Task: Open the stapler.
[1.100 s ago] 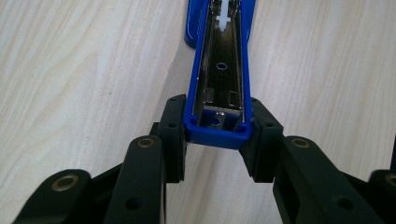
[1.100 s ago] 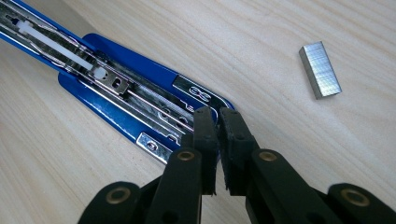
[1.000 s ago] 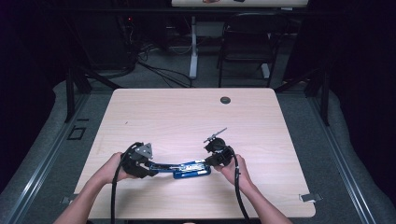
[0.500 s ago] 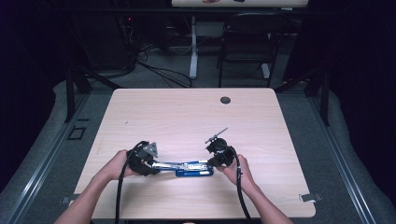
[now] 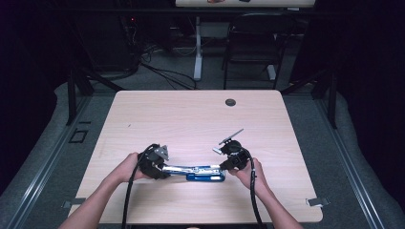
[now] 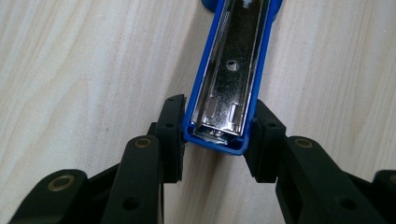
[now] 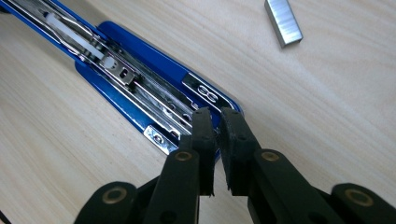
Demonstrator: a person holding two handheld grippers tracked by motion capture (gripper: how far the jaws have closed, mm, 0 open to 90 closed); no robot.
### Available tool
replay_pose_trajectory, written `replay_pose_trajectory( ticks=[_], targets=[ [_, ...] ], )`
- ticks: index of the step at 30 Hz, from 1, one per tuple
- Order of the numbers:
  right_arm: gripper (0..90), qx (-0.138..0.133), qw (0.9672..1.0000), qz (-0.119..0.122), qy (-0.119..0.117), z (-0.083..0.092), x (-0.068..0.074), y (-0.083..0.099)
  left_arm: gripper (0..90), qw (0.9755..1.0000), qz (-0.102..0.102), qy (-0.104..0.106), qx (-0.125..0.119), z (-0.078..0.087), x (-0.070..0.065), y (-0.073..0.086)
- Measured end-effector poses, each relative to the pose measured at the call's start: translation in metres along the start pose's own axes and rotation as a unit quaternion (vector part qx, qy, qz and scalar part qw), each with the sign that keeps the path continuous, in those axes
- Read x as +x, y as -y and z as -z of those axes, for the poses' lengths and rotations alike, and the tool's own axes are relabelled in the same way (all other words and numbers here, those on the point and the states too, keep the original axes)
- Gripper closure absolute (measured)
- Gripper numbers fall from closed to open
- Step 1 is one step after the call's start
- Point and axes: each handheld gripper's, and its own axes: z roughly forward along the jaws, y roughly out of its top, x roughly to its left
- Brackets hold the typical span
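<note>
The stapler [image 5: 198, 171] is blue plastic with bright metal internals. It lies swung fully open and flat on the bench, near its front edge, running left to right in the high view. The blue top arm [image 6: 233, 70] faces upward, exposing its chrome channel. The base [image 7: 154, 88] shows the staple magazine rail and a white pusher. A strip of staples [image 7: 283, 22] lies on the bench, apart from the base.

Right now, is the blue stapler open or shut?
Open. The stapler lies swung out flat on the table, its bare metal channel facing up in the left gripper view, and the staple strip lies loose beside it.
</note>
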Motion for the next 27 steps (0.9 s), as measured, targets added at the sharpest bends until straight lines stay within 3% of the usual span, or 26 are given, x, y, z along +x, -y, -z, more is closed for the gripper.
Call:
replay_pose_trajectory(
  ticks=[4,7,10,14,18,27],
  targets=[
    [85.8,-0.023,0.9997,0.009,0.003,0.003,0.005,-0.004,63.7,1.0,0.001,0.002,-0.007,-0.001,-0.002,-0.003],
    [83.6,-0.037,0.9988,0.032,0.006,0.0,0.013,-0.008,63.7,1.0,0.0,0.0,-0.007,0.0,-0.002,-0.004],
    [82.8,-0.076,0.996,0.044,-0.011,-0.002,0.027,-0.012,63.7,1.0,0.0,0.0,-0.007,0.0,-0.002,-0.004],
    [84.5,-0.097,0.9916,0.076,-0.039,-0.006,0.039,-0.014,63.7,1.0,0.002,0.0,-0.009,0.0,-0.002,-0.004],
    [87.0,-0.103,0.9884,0.088,-0.07,-0.014,0.048,-0.015,63.6,0.9999,0.002,0.002,-0.01,0.0,-0.002,-0.005],
    [86.8,-0.102,0.9865,0.101,-0.079,-0.031,0.055,-0.018,63.6,0.9999,0.001,0.0,-0.011,0.0,-0.002,-0.005]
  ],
)
